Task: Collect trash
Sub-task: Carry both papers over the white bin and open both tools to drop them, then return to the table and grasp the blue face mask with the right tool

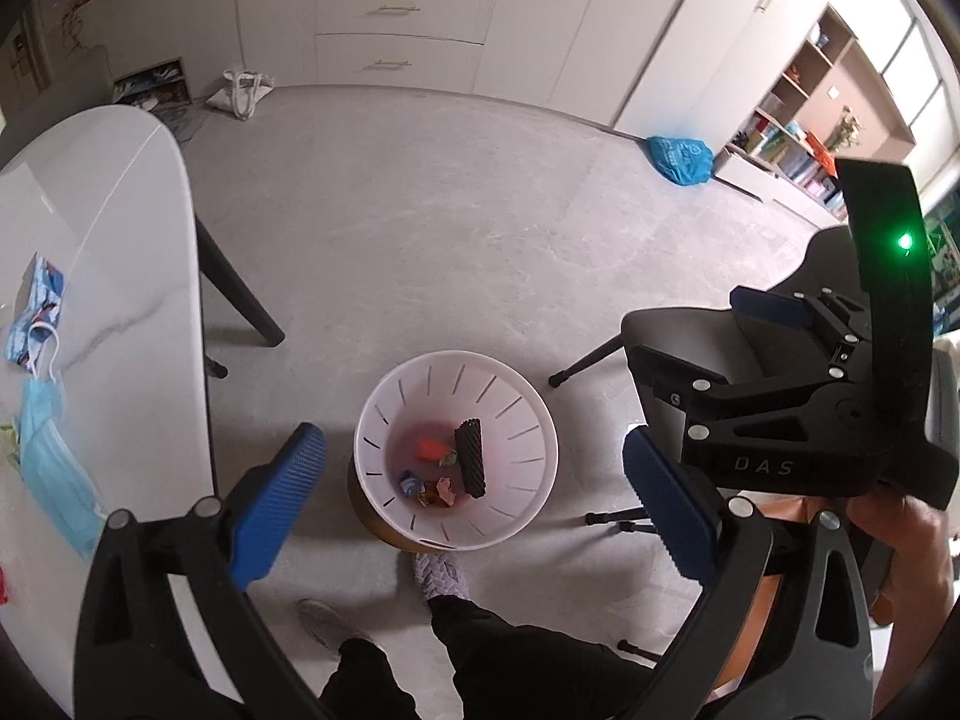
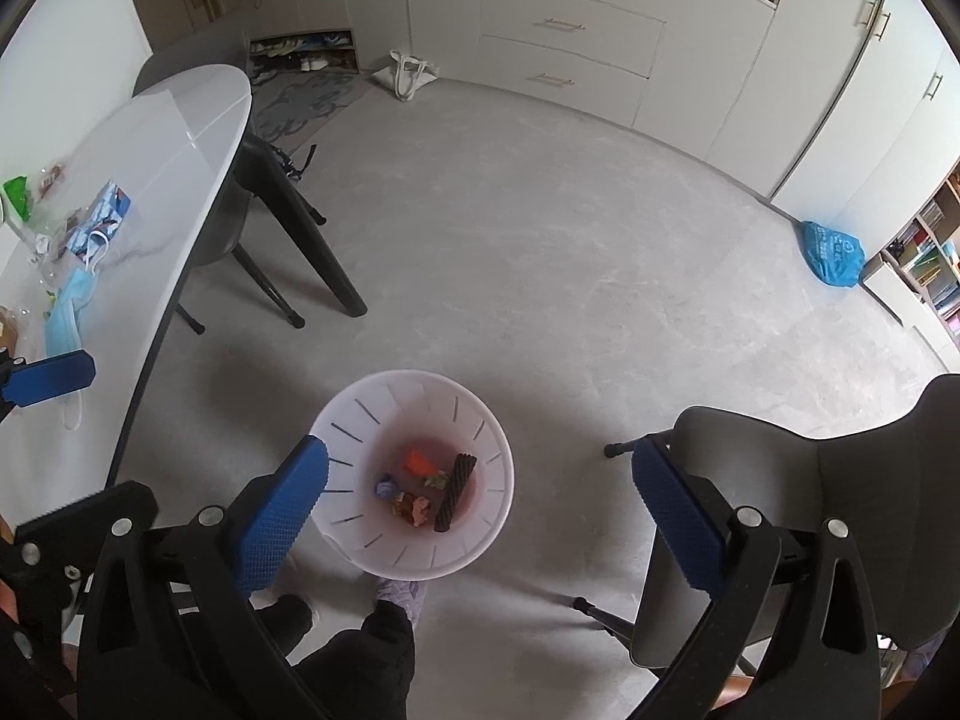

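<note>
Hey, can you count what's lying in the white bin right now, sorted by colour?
In the white bin:
Black: 1, ridged bar
Orange: 1, scrap
Blue: 1, crumpled wad
Green: 1, small scrap
Reddish-pink: 1, wrapper cluster
Total: 5

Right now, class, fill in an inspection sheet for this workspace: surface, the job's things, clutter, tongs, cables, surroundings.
Surface: white oval marble-look table, partly bare.
Job's things: white slotted plastic bin on the floor holds a black ribbed foam strip, an orange scrap and small crumpled wrappers.
Clutter: light blue face mask and blue printed packet lie on the table.
Tongs: left tongs and right tongs are open and empty, both above the bin.
Cables: nothing seen.
Surroundings: grey floor, grey chair, blue plastic bag, white tote bag, cream cabinets.
</note>
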Demonstrator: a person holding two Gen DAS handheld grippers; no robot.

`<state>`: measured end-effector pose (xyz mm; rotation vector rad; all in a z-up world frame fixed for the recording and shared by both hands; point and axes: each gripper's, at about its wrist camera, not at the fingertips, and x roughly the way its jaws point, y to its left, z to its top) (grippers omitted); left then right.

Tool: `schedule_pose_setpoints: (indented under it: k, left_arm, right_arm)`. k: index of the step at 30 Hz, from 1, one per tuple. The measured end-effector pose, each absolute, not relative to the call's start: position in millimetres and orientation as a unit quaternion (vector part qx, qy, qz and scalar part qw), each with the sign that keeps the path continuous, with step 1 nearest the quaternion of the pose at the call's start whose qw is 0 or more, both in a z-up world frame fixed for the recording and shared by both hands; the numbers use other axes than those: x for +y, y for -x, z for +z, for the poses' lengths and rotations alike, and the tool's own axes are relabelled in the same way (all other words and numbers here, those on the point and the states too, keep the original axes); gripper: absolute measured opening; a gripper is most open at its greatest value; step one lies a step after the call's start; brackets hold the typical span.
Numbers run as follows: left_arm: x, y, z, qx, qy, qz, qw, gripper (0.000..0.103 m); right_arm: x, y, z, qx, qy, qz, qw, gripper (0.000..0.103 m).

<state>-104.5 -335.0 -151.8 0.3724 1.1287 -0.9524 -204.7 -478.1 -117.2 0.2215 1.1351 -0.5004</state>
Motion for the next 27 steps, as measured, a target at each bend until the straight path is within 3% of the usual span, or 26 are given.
schedule_pose_setpoints:
  k: [13, 27]
  left_arm:
    - [-258, 69, -132, 0.502, -0.130, -0.362, 0.774, 0.095]
    - [-55, 2, -126, 0.505, -0.070, -0.172, 0.843, 0.095]
  right_arm:
    - [-427, 163, -95, 0.514, -0.091, -0.165, 0.837, 0.100]
    - [-259, 54, -90, 0.504, -0.049, 0.011, 0.862, 0.100]
